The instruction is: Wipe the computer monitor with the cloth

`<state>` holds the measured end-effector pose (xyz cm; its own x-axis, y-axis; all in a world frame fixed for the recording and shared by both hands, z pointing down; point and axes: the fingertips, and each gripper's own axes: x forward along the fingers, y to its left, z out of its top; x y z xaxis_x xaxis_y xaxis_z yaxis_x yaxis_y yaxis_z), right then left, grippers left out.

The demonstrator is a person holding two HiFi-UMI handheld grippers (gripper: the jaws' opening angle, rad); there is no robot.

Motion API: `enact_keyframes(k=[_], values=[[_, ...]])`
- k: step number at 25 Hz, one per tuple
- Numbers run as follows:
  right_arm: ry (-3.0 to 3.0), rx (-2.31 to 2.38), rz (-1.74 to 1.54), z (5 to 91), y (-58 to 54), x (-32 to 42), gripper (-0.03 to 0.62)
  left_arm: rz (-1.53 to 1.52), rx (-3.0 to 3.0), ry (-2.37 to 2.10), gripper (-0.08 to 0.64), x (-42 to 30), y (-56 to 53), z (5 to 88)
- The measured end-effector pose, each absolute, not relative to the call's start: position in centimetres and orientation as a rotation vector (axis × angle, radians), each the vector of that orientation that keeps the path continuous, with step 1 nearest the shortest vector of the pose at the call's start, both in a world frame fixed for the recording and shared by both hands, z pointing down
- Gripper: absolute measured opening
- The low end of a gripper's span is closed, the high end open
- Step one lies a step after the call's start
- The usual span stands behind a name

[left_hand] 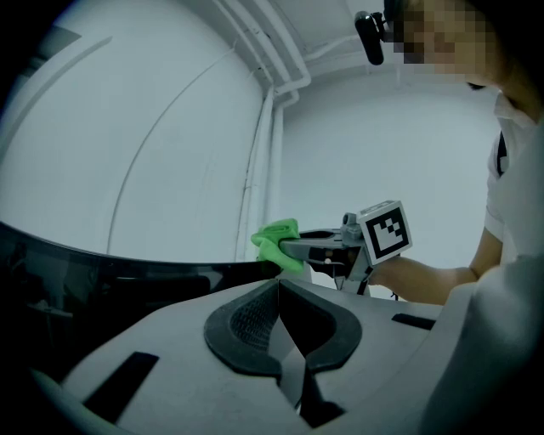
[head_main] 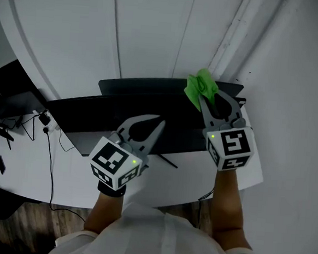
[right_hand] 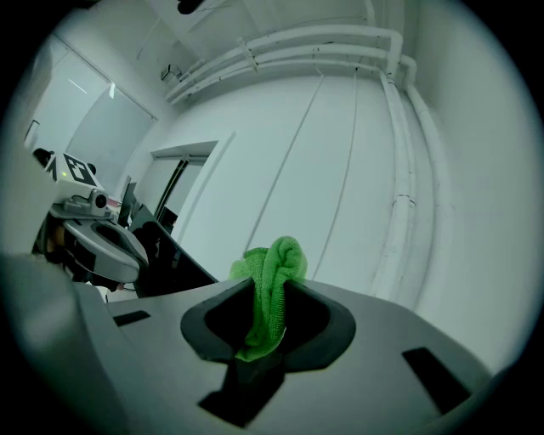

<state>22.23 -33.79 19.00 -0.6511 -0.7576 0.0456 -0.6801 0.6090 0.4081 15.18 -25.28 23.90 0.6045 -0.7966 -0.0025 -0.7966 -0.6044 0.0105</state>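
Fingers of right gripper [head_main: 200, 98] pinch cloth [head_main: 200, 84] by monitor [head_main: 150, 104] top; left gripper [head_main: 159, 121] fingers together.

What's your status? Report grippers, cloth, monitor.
Right gripper shut on cloth. Left gripper shut, empty, in front of monitor. Cloth at monitor's top edge, right end. Nothing seen in the way.
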Motion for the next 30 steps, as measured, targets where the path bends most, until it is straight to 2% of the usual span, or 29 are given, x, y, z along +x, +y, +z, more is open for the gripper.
enact_keyframes(k=[16, 30], values=[[-2.501, 1.375, -0.494, 19.6, -37.0, 32.6, 0.075, -0.006, 2.872, -1.265, 0.017, 21.1, -26.3, 24.6], [-2.475, 1.465, -0.448, 19.8, -37.6, 33.1, 0.075, -0.052, 2.921, -1.129, 0.017, 21.5, -27.2, 24.0]])
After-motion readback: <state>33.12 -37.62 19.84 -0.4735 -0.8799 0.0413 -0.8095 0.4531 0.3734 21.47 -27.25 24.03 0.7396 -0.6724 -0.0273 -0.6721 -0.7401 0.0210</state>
